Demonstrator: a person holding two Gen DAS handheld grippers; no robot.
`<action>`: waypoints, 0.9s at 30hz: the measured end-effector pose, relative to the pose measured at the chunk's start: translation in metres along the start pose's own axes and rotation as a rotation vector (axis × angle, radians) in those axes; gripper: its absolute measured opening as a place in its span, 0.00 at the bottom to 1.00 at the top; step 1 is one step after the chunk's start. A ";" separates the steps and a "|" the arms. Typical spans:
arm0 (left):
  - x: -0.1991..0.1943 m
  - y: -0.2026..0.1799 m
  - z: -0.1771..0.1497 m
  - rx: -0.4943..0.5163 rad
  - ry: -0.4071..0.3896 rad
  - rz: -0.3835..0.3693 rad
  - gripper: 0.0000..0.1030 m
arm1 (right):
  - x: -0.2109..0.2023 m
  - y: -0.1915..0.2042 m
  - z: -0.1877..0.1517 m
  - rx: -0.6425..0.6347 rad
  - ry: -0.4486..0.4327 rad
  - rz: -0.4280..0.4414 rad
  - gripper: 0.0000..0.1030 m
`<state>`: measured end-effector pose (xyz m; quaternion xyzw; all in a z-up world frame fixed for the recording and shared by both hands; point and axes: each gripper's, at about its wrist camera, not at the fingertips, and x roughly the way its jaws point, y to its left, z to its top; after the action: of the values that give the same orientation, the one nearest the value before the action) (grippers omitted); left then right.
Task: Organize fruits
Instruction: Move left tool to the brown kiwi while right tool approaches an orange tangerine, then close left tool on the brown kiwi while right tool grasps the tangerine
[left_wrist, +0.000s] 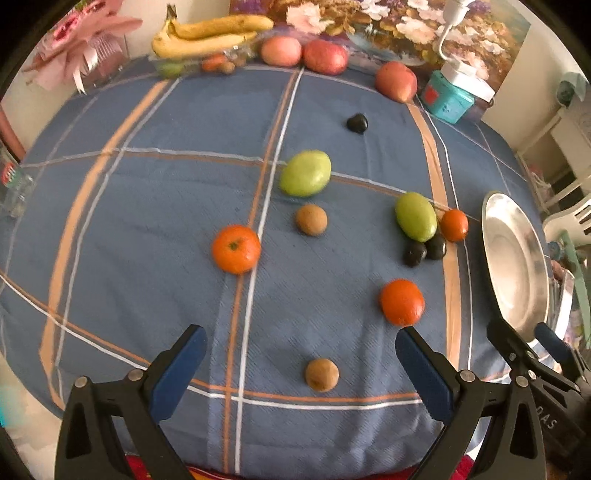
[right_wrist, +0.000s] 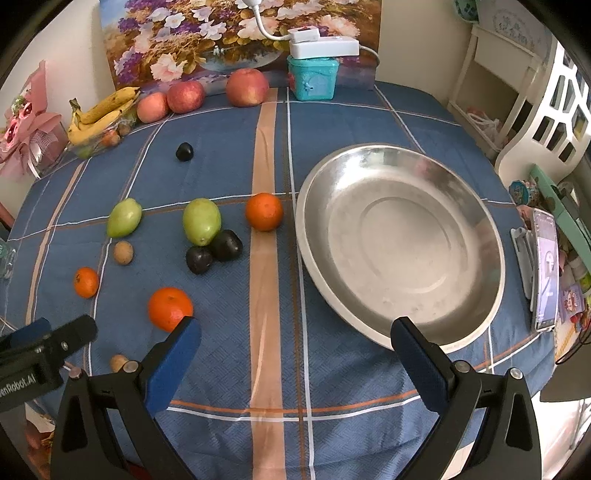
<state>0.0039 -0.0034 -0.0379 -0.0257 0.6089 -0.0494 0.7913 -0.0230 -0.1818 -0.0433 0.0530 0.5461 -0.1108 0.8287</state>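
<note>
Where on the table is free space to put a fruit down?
The steel plate holds nothing. Bare cloth lies between the lone dark plum and the apples, and along the near edge under the right tongs. It is crowded around the green fruit touching two plums.

A round table draped in a blue plaid tablecloth (right_wrist: 229, 369) with orange and white stripes fills the room ahead of the claw, backed by a floral painting (right_wrist: 221, 37) leaning against a cream wall (right_wrist: 413, 40). Off to the claw's right stand a white shelf unit (right_wrist: 495, 77) and what appears to be a white lattice chair back (right_wrist: 554, 122), its edges blurred. At far left, pink wrapped flowers (left_wrist: 85, 40) rest against the wall in soft daylight.
</note>
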 end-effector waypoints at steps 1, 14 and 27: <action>0.002 -0.001 -0.001 -0.009 0.039 -0.018 1.00 | 0.001 0.000 0.000 0.001 0.005 -0.001 0.99; 0.041 -0.021 -0.015 0.085 0.158 -0.011 0.83 | 0.012 0.022 0.014 0.077 0.034 0.196 0.98; 0.055 -0.023 -0.019 0.061 0.212 -0.060 0.31 | 0.043 0.063 0.022 -0.032 0.147 0.240 0.62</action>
<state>-0.0013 -0.0321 -0.0928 -0.0144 0.6863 -0.0942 0.7210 0.0280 -0.1306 -0.0765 0.1128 0.5969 0.0017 0.7943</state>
